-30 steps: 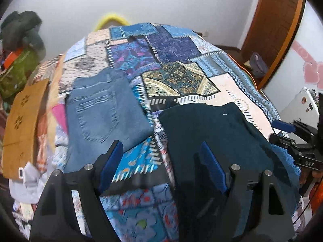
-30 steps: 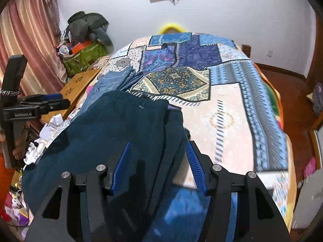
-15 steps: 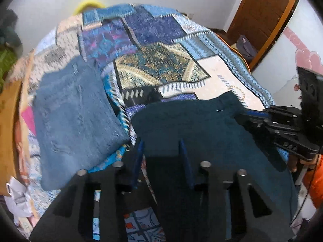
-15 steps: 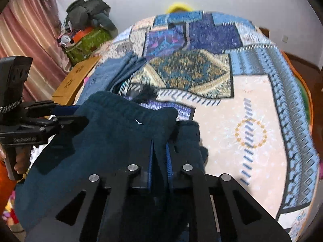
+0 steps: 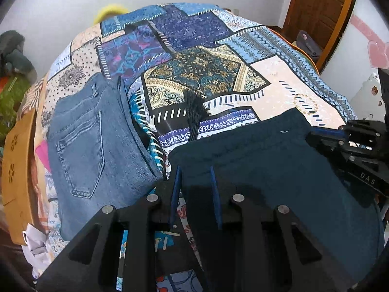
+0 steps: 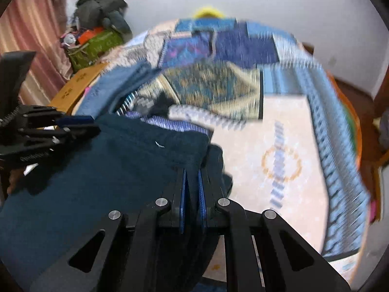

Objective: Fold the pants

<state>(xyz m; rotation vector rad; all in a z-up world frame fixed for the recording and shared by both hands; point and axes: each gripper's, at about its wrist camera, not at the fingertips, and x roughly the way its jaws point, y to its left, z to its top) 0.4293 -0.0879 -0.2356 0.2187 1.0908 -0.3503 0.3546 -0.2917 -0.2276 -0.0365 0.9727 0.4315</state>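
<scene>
Dark teal fabric fills the space in front of both my grippers: the pants (image 5: 279, 170) lie spread over the near end of the bed (image 5: 279, 77), waistband edge farthest from me. My left gripper (image 5: 194, 189) reaches forward low over the bed's near edge, its blue-lined jaws narrowed onto the left corner of the waistband, with the cloth running between them. My right gripper (image 6: 192, 194) points the same way from the other side, its jaws pressed nearly together and pinching a bunched fold of the pants (image 6: 109, 170) at their right corner. In the left view my right gripper (image 5: 352, 150) shows at the pants' far right edge; in the right view my left gripper (image 6: 48, 131) shows at their left edge, so the garment is held between the two. A black tassel (image 5: 194, 112) lies on the patchwork bedspread just beyond the waistband. Folded blue jeans (image 5: 92, 146) rest to the left, close to the dark pants.
</scene>
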